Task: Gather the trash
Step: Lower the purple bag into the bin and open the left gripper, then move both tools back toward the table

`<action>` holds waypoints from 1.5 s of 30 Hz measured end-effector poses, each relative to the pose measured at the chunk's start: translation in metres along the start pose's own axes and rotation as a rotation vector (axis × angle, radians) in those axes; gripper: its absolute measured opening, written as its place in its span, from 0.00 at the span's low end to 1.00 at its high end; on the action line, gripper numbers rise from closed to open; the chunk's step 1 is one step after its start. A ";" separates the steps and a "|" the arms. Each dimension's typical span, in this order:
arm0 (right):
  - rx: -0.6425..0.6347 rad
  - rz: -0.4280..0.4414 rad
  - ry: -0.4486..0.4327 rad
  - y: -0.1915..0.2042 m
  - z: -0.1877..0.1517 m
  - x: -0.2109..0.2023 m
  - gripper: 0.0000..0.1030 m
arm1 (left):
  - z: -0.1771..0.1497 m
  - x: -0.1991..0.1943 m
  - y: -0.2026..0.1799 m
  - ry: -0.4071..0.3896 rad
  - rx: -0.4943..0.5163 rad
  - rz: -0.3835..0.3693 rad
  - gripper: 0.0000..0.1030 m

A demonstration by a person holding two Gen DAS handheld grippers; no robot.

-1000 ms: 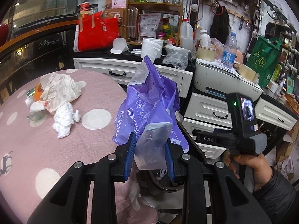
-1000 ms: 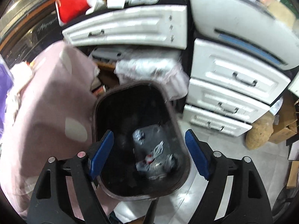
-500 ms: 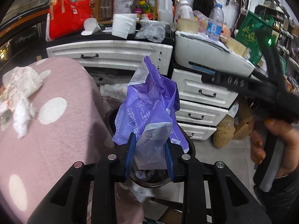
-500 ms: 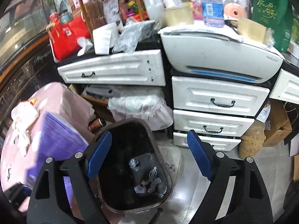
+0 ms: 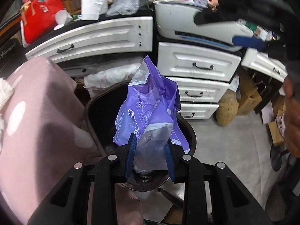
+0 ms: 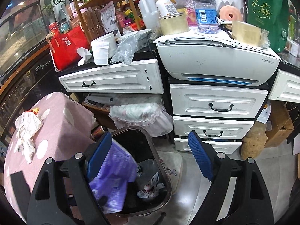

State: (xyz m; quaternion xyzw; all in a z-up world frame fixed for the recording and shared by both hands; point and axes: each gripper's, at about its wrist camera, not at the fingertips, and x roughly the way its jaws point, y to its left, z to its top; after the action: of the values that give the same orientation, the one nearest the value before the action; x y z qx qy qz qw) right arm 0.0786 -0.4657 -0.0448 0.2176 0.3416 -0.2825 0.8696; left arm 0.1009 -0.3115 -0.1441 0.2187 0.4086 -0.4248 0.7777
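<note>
My left gripper (image 5: 150,151) is shut on a crumpled purple plastic bag (image 5: 150,108), held just above the mouth of a dark brown trash bin (image 5: 90,105) on the floor. The same purple bag (image 6: 112,172) shows blurred over the bin (image 6: 161,161) in the right wrist view, with scraps of trash lying at the bin's bottom. My right gripper (image 6: 150,155) is open and empty, raised over the bin's far side. Crumpled white paper trash (image 6: 26,129) lies on the pink dotted table (image 6: 61,125).
White drawer units (image 6: 213,105) and a printer (image 6: 215,63) stand right behind the bin. A cluttered counter holds a red bag (image 6: 65,46), bottles and cups. Cardboard boxes (image 6: 281,127) and a tan sack (image 6: 253,142) sit on the floor at right.
The left gripper carried the purple bag off the table, down over the bin. The right gripper rose away from the bin's mouth and tilted up toward the drawers.
</note>
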 end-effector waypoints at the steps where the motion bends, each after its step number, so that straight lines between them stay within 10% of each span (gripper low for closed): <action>1: 0.002 0.002 0.002 0.000 0.000 0.000 0.80 | 0.000 0.005 -0.002 0.010 0.005 0.002 0.29; 9: 0.000 0.012 0.016 0.001 -0.003 0.002 0.80 | -0.003 0.029 -0.003 0.067 -0.007 0.016 0.36; 16: -0.001 0.015 0.024 0.002 -0.003 0.005 0.81 | -0.004 0.029 -0.010 0.043 0.008 0.001 0.80; 45: -0.105 0.167 0.012 0.045 -0.007 -0.019 0.89 | -0.006 -0.097 0.036 -0.210 -0.083 0.022 0.92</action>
State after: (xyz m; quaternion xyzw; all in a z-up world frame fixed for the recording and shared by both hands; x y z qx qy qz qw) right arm 0.0925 -0.4218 -0.0275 0.2011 0.3416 -0.1892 0.8984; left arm 0.0986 -0.2409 -0.0680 0.1451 0.3395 -0.4198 0.8291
